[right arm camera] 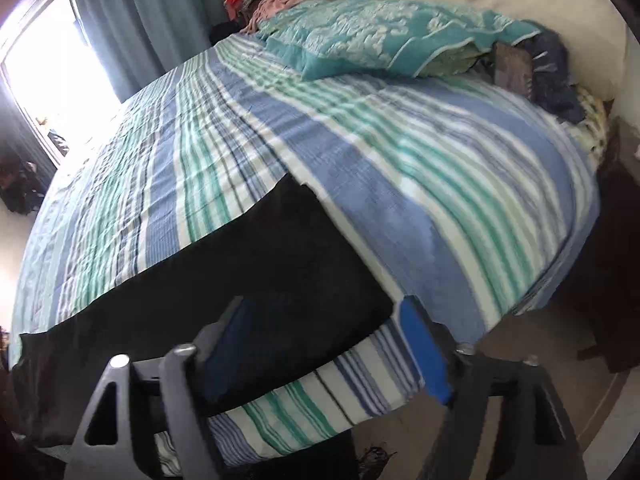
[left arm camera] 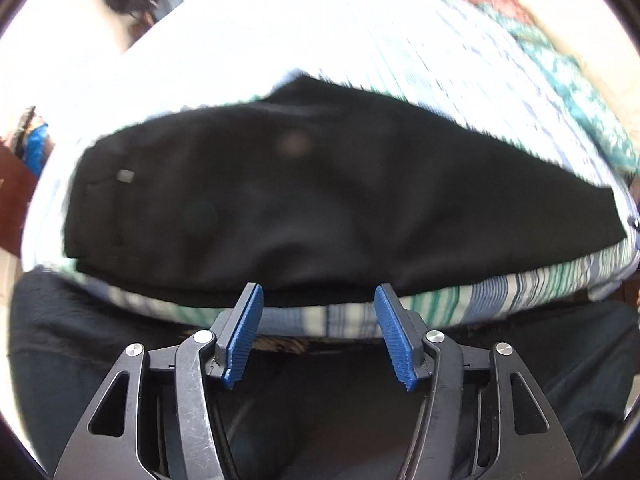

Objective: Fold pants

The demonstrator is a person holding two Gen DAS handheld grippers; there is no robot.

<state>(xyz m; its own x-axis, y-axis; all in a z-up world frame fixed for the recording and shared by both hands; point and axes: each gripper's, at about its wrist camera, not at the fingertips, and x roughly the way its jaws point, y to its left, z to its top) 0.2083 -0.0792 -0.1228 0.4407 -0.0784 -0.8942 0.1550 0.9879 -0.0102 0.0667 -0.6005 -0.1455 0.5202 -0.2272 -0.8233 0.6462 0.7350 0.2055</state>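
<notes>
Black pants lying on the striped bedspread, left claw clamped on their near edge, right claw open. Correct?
Not quite: the left claw is open too, its blue pads apart with nothing pinched, as the left wrist view shows. The black pants do lie on the striped bedspread, and the right claw is open.

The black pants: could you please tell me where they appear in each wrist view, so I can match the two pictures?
Left wrist view: the black pants stretch across the middle, left to right, on the bed.
Right wrist view: they fill the lower left, with one end reaching toward the centre.
Shared landmark: the striped bedspread beneath them.
</notes>
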